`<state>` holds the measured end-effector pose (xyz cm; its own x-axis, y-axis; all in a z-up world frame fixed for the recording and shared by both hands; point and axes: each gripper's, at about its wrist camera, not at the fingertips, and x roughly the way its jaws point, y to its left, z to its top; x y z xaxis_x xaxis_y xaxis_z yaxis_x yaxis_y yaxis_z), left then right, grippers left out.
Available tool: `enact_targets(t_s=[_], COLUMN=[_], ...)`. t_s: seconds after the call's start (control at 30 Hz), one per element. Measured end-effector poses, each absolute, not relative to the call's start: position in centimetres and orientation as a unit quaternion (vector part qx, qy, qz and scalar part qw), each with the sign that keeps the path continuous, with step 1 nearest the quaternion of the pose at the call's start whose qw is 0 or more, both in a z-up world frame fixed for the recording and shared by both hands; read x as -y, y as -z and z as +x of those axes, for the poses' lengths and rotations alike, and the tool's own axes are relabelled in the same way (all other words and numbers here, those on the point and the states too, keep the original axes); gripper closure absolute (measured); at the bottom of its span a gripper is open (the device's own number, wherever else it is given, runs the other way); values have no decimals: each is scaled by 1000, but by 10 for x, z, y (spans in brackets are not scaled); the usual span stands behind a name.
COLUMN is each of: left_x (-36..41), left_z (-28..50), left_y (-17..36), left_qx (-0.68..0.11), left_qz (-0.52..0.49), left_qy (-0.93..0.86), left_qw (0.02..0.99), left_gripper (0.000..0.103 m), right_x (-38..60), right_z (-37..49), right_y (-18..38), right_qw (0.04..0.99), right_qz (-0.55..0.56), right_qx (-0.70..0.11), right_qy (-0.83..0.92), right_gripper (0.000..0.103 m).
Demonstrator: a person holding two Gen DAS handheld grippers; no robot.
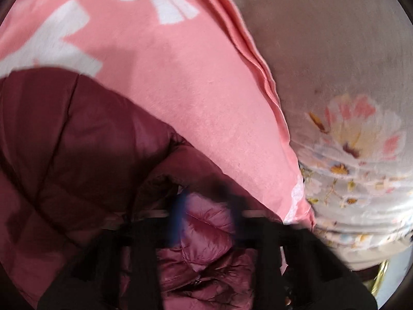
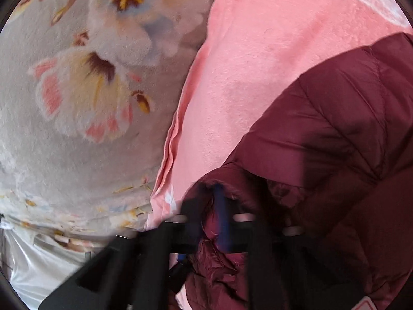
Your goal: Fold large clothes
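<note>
A dark red quilted puffer jacket (image 1: 77,134) lies on a pink blanket with white bows (image 1: 165,82), filling the lower left of the left wrist view. My left gripper (image 1: 207,206) is shut on a bunched fold of the jacket, and shiny red fabric bulges between its blurred fingers (image 1: 178,206). In the right wrist view the same jacket (image 2: 335,118) fills the right side. My right gripper (image 2: 209,204) is shut on the jacket's edge near the pink blanket (image 2: 258,64), with its blue-padded finger (image 2: 222,211) pressed into the cloth.
A grey plush blanket with big pale flowers (image 2: 77,90) lies under and beside the pink one (image 1: 348,129). White plastic wrapping (image 2: 31,263) shows past the bed's edge at the lower left of the right wrist view.
</note>
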<state>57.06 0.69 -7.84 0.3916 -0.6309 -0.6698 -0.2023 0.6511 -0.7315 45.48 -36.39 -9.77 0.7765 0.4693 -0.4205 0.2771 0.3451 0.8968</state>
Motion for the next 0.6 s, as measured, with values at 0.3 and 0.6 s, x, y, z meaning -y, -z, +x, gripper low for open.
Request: enact_targets(t_s=[0.3,0.6], left_x=[-3,7], left_z=[533,528], left_y=[73,99], left_qx=[-511,-494], left_qz=[-255,-215], left_qy=[158,156], left_qw=[805,828], left_gripper=[100,99], right_x=[330,306], right_z=[437,445], right_y=[94,107], right_qw=[844,879], right_qz=[339,217], right_qx=[-414,-425], right_qy=[-39,7], right_gripper=[101,103])
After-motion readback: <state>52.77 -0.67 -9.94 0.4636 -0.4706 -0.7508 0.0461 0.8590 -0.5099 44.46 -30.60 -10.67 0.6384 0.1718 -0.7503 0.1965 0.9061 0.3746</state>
